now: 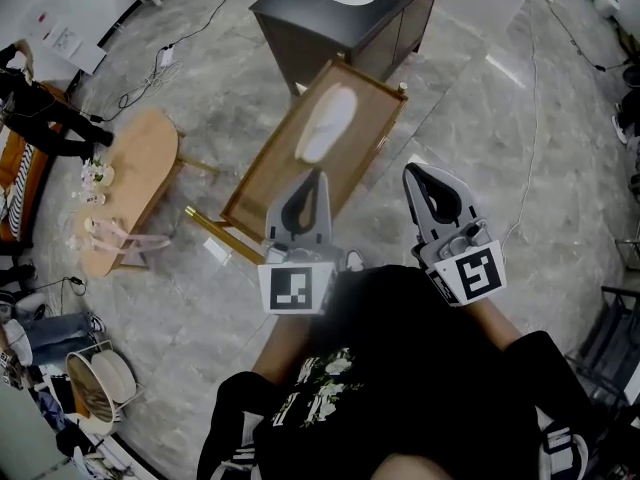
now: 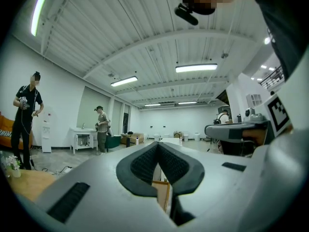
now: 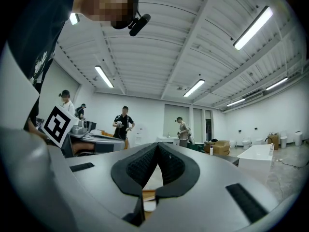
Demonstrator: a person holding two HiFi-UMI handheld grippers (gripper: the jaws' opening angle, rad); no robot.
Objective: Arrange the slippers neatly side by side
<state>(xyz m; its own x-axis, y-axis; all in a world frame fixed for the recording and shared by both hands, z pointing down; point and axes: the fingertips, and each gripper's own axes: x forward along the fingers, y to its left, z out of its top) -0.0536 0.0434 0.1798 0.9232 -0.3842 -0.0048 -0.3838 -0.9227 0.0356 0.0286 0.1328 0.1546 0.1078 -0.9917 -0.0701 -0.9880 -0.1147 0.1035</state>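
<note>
**Slipper on rack, just ahead of two shut grippers**

Slipper (image 1: 328, 123), white, is seen lying lengthwise on a wooden rack (image 1: 262, 186), toward the rack's far end. Only one is made out.

L gripper (image 1: 322, 176) is held level over the rack's near part. Its tip is aimed at the slipper, whose near end shows just past that tip in head view; contact can't be judged from there.

R gripper (image 1: 413, 172) is held level beside the rack's R edge, over grey floor (image 1: 470, 118). The slipper lies ahead & to its L, clearly apart.

Both grippers are clenched w/ nothing held: ribbed pads (image 2: 145, 164) are seen pressed together in L gripper view, and likewise pads (image 3: 142, 167) in R gripper view.

Dark cabinet (image 1: 340, 18) w/ a white top is seen past the rack's far end. Round wooden table (image 1: 135, 183) stands off to the L.
</note>
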